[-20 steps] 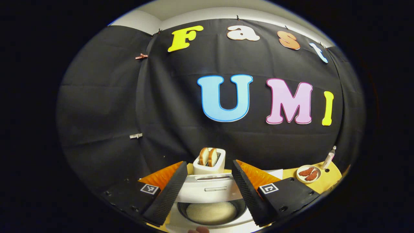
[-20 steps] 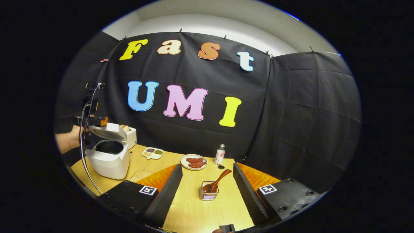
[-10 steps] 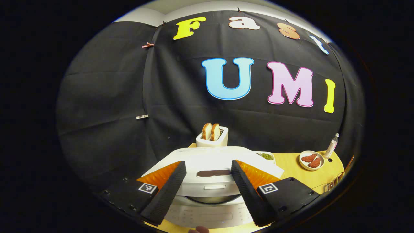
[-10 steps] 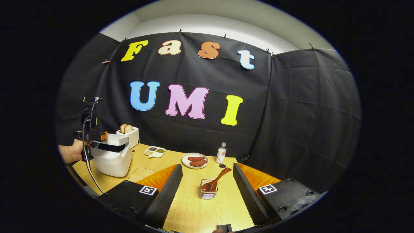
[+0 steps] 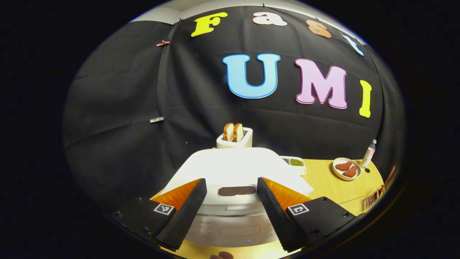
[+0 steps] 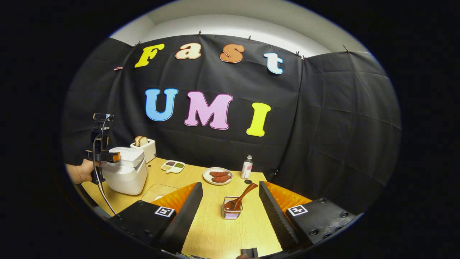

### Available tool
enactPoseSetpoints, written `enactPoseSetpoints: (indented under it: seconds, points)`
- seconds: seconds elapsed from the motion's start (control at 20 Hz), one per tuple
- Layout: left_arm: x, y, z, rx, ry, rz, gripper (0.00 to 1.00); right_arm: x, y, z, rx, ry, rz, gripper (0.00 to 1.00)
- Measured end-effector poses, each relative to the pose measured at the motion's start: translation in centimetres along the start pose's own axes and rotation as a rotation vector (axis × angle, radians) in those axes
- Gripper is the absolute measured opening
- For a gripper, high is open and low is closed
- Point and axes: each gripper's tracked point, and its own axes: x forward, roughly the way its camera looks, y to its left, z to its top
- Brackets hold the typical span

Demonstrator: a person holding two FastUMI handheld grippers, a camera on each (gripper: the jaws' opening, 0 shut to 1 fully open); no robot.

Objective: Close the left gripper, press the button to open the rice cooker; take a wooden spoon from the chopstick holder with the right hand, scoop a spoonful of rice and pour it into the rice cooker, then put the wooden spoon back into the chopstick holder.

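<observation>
The cooker's point(image 5: 233, 169) lid has come down since a second ago, when it was standing up over the rice; now it is lying flat and shut. In the left gripper view the left gripper point(image 5: 230, 207) is hanging over the cooker's front, its fingers point(image 5: 183, 214) standing apart with nothing between them, the lid's dark window and latch lying in the gap. In the right gripper view that same gripper point(image 6: 109, 157) is sitting at the cooker's point(image 6: 125, 174) near edge, held by a hand point(image 6: 82, 172) at the tabletop's left side.

The right gripper point(image 6: 230, 212) is hovering with its fingers point(image 6: 276, 216) spread and gripping nothing. The spoon point(image 6: 240, 199) is leaning in the holder point(image 6: 231, 212), which is standing on the tabletop point(image 6: 215, 233) between the fingers and a little beyond them, apart from both.

Bare tabletop is lying all round the holder. A plate point(image 6: 217, 176), a bottle point(image 6: 246, 167) and a small dish point(image 6: 173, 166) are standing well back near the wall; a toaster point(image 6: 144, 148) is sitting behind the cooker.
</observation>
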Motion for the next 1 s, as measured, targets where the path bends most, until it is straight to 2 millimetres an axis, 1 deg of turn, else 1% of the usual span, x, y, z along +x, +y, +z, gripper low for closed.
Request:
enactPoseSetpoints:
  seconds: [0.05,0.1,0.15,0.35,0.45,0.5,0.6,0.65,0.7,0.85,1.0]
  points:
    - [0.0,0.0,-0.6,0.002,0.014,-0.004,0.99,0.0,0.1,0.0,0.001,0.001,0.001,0.98]
    - [0.0,-0.1,-1.1,0.003,0.023,-0.008,0.97,0.1,0.2,0.0,0.003,0.002,0.003,0.98]
    - [0.0,-0.2,-1.5,0.003,0.03,-0.009,0.99,0.1,0.3,-0.1,0.003,0.003,0.004,0.98]
    - [0.1,-0.3,-1.6,0.01,0.013,-0.011,1.0,0.4,0.3,-0.2,0.006,0.006,0.006,0.98]
    - [0.4,-0.3,-2.9,0.006,0.045,-0.013,0.99,0.5,0.5,-0.3,0.014,0.008,0.008,0.98]
    - [0.4,-0.3,-2.6,0.017,0.023,-0.017,1.0,0.6,0.6,-0.3,0.018,0.008,0.01,0.98]
    - [0.4,-0.4,-2.6,0.026,0.032,-0.021,1.0,0.8,0.8,-0.3,0.019,0.007,0.013,0.98]
    - [0.5,-0.5,-3.1,0.041,0.045,-0.023,1.0,0.8,0.8,-0.4,0.019,0.008,0.015,0.98]
    - [0.7,-0.1,-3.1,0.047,0.054,-0.023,1.0,0.7,0.9,-0.5,0.021,0.01,0.017,0.98]
    - [0.5,0.1,-2.5,0.022,0.036,-0.018,1.0,0.6,1.2,-0.4,0.041,0.006,0.021,0.98]
    - [-0.1,-0.1,-2.0,0.026,0.021,-0.043,0.99,0.3,0.8,0.1,0.055,-0.008,0.022,0.98]
